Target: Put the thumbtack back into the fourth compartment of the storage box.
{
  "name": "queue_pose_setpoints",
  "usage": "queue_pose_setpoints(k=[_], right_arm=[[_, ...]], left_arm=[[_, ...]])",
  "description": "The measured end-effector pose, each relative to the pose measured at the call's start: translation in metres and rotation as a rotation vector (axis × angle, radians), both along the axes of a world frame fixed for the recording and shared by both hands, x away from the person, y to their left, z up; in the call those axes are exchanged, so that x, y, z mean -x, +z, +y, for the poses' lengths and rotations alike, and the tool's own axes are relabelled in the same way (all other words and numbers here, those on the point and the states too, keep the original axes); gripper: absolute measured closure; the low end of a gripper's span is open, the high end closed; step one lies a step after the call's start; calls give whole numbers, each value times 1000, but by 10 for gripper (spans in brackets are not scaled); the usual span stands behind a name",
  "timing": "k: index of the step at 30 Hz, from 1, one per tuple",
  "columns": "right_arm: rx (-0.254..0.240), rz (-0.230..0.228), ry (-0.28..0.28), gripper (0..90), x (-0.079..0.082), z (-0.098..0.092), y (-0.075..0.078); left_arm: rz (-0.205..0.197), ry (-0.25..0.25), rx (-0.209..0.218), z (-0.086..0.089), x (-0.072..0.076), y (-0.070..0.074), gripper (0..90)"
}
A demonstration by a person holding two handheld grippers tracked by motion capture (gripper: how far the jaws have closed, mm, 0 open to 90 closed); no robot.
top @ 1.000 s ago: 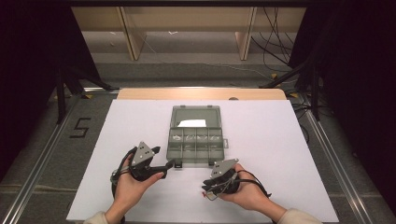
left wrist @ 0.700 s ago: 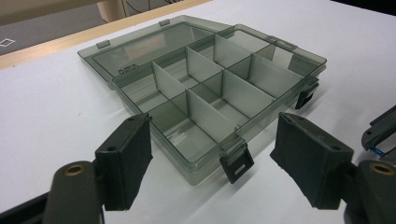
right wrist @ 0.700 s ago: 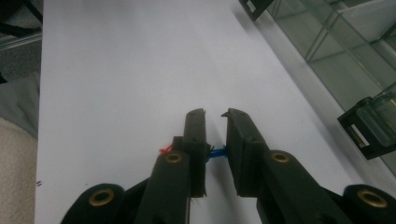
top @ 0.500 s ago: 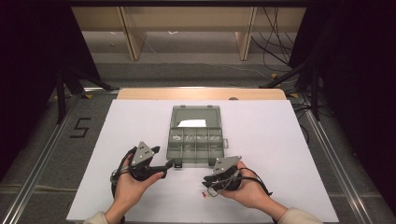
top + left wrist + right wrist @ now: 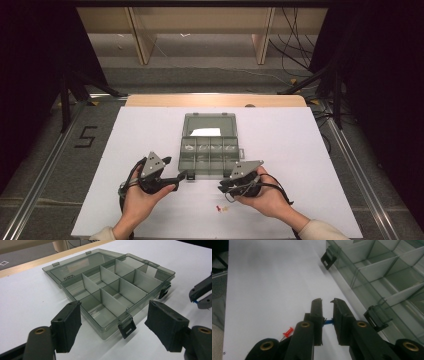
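The right gripper [image 5: 327, 301] pinches a blue pin [image 5: 328, 321] near the box [image 5: 113, 283] while the left gripper [image 5: 113, 328] is spread; so slight a hold could drop it short.

lab, white table [image 5: 150, 125], floor cables [image 5: 300, 30]

A large dark numeral "5" [image 5: 86, 136] is marked on the grey floor, beyond and to the left of the left gripper [image 5: 181, 176], outside the white table surface. In the left gripper view, a small line of black print [image 5: 69, 277] stands on the open lid of the compartment box [image 5: 75, 267], beyond the jaws; it is too small to read.
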State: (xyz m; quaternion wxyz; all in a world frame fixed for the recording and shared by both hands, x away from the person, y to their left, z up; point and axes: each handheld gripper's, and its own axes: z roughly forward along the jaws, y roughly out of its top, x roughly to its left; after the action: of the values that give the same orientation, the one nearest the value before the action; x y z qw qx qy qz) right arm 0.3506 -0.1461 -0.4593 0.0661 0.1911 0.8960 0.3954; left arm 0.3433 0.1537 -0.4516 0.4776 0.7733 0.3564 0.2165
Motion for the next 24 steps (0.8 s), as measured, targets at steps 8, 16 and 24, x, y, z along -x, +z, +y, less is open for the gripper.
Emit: queue_pose_setpoints(k=[8, 16, 24], right_arm=[[-22, -22, -29, 793, -9, -4, 9], [-37, -36, -51, 793, -17, -5, 14], [-48, -44, -71, 794, -26, -5, 19]], left_arm=[[13, 10, 13, -1, 1, -1, 271], [18, 8, 11, -1, 0, -2, 271], [20, 9, 15, -2, 0, -2, 272]])
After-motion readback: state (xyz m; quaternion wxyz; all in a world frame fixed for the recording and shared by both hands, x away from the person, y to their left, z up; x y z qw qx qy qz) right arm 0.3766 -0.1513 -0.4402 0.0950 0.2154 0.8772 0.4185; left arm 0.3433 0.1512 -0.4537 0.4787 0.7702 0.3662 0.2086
